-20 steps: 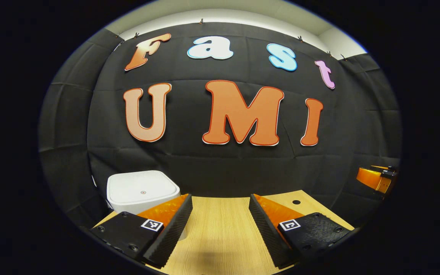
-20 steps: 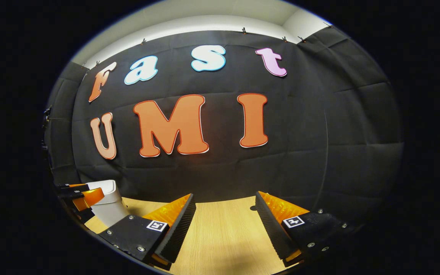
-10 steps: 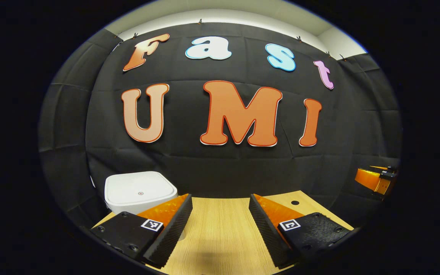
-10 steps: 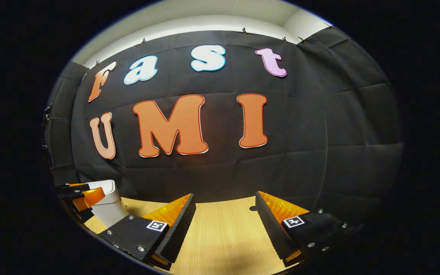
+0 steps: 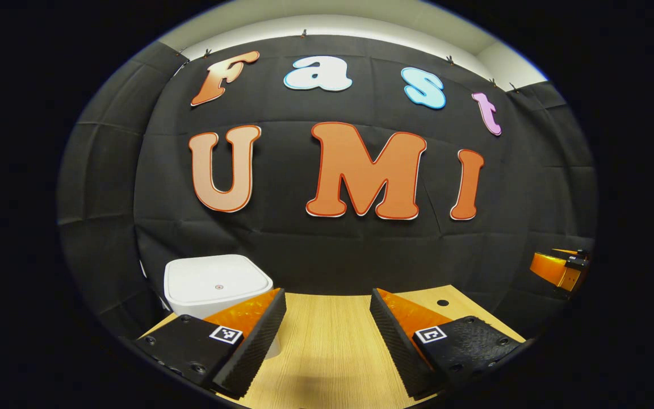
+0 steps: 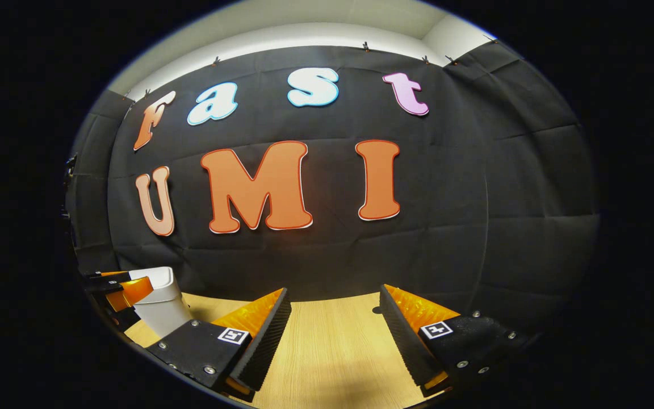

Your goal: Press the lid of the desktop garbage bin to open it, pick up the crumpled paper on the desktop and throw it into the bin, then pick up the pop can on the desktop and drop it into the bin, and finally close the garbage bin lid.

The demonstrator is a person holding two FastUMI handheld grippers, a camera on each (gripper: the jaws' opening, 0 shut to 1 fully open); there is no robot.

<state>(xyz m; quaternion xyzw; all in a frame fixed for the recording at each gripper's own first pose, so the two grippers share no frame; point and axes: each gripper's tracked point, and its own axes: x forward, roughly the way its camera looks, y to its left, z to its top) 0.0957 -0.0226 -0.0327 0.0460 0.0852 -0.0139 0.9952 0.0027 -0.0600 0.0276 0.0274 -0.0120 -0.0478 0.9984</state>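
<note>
The white desktop bin (image 5: pixel 218 286) stands at the back left of the wooden table with its lid down flat. My left gripper (image 5: pixel 327 298) is open, hovering over the table just right of the bin, nothing between its fingers. In the right gripper view the bin (image 6: pixel 159 304) sits at the far left, partly behind the left gripper (image 6: pixel 120 289). My right gripper (image 6: pixel 334 295) is open over bare wood, empty. The right gripper (image 5: pixel 560 267) shows at the far right edge of the left gripper view.
The wooden table (image 5: pixel 327 341) ends at the black cloth wall close behind. A small round hole (image 5: pixel 442 303) lies in the tabletop at the back right, the same hole (image 6: pixel 376 310) seen beside my right gripper's fingers.
The left gripper view has shifted slightly, with the bin sliding a little right and down in the picture. The right gripper has barely moved. Both stay open.
</note>
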